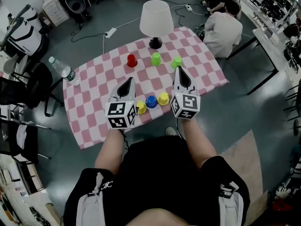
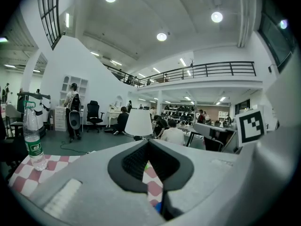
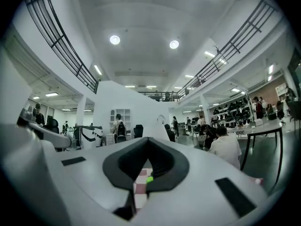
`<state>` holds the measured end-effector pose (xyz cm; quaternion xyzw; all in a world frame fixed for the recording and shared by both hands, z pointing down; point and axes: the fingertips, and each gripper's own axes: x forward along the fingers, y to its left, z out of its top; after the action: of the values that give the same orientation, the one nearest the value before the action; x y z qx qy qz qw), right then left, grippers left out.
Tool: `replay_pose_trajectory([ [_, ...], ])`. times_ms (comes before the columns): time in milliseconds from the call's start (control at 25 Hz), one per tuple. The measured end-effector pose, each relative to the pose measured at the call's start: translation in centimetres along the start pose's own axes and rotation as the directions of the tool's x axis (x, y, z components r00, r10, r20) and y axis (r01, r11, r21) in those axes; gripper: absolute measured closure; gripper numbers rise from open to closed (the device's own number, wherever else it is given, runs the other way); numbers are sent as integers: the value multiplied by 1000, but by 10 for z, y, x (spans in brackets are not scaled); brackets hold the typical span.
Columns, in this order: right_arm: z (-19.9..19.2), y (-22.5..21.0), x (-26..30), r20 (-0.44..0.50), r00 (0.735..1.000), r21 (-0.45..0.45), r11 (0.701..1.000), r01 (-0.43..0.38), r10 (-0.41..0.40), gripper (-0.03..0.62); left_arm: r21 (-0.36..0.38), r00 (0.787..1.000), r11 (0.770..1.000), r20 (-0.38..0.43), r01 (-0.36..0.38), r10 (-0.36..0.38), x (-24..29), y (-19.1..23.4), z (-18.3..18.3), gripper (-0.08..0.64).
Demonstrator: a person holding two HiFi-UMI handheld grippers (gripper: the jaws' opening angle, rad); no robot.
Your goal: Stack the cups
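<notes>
Cups [image 1: 151, 101] stand unstacked on checkered cloth [image 1: 94, 102] (left gripper [image 1: 128, 82], right gripper [image 1: 179, 71] closed).

A: What kind of place is this?

B: It is a big open lab or workshop hall, not a home. A railed gallery [image 2: 221, 69] runs along the upper floor under round ceiling lights [image 2: 161, 36].

A: And at floor level?

B: Desks [image 1: 275, 36] crowded with gear stand at two o'clock and an office chair [image 1: 75, 4] at eleven. A power strip [image 1: 111, 32] lies on the grey floor [image 1: 263, 121], and a person [image 1: 223, 29] crouches at one o'clock.
</notes>
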<state>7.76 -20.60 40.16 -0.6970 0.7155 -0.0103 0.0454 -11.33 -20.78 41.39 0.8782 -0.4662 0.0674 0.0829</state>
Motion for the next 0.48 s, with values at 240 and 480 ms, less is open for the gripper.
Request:
replay_pose_trajectory([
  [240, 2, -37, 11, -7, 1000, -18, 1000, 0, -1, 591, -1, 1000, 1000, 15, -6, 6, 25, -24, 8, 545],
  [480, -4, -80, 26, -14, 1000, -7, 1000, -13, 13, 589, -16, 999, 999, 20, -34, 34, 48, -50, 9, 545],
])
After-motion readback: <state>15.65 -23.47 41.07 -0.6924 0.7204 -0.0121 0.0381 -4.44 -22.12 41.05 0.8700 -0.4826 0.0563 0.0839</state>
